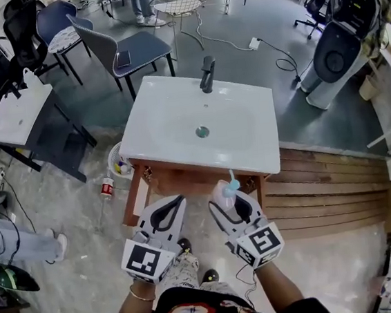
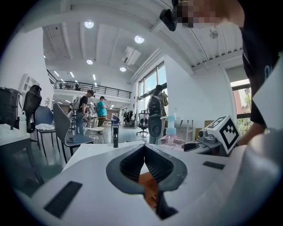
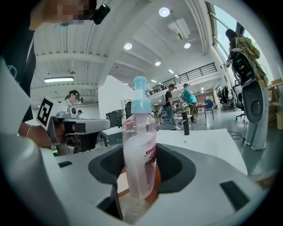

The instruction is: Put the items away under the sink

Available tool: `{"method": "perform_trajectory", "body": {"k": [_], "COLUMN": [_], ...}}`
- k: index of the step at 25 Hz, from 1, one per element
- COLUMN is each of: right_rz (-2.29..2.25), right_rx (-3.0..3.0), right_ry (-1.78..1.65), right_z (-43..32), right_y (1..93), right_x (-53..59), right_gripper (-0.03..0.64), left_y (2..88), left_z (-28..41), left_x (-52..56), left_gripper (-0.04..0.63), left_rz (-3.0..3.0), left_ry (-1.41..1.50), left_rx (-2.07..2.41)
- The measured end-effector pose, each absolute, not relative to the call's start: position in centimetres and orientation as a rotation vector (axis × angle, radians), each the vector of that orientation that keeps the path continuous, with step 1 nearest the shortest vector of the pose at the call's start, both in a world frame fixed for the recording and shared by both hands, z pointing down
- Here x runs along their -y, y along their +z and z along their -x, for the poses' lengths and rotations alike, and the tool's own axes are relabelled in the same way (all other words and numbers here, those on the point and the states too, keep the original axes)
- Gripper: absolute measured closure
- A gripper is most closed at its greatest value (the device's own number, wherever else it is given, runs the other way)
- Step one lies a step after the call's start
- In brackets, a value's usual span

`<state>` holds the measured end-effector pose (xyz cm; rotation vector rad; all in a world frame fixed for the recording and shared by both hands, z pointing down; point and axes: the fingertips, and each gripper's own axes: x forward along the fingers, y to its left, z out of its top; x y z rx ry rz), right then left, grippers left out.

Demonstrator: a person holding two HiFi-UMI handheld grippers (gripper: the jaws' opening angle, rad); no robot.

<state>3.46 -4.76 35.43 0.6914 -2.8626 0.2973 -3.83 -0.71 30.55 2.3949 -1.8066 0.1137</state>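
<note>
Pink soap fills the pump bottle (image 3: 140, 154), held upright by its lower body in the right gripper (image 1: 230, 198), whose jaws stand wide around it, just before the sink (image 1: 265, 153) front edge. The left gripper (image 2: 145, 164) is pinched closed and empty. Held low, the tall bottle could tip, or its pump could knock the sink's rim as it goes under.

From above, the sink (image 1: 157, 121) covered nearly all of the wooden cabinet (image 1: 184, 181) under its front edge, so I could not see inside it. My right gripper (image 1: 230, 203) hid the lower part of the pump bottle (image 1: 226, 192), and its label print was too blurred to read. A person (image 1: 6, 240) at the left edge was cut off to just the legs.
</note>
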Motion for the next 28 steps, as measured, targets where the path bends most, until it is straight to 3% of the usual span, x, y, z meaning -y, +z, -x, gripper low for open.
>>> {"method": "perform_trajectory", "body": {"k": [28], "right_rz": [-0.702], "right_rx": [2.833], "right_ry": [0.331], "right_z": [-2.0], "right_y": [43.8], "right_x": [6.2], "right_gripper": [0.4], "left_y": [39.3], "left_z": [5.7], "left_x": [2.2], "left_gripper": [0.586], "left_rz": [-2.363], "left_ry": [0.125], "left_rx": [1.829]}}
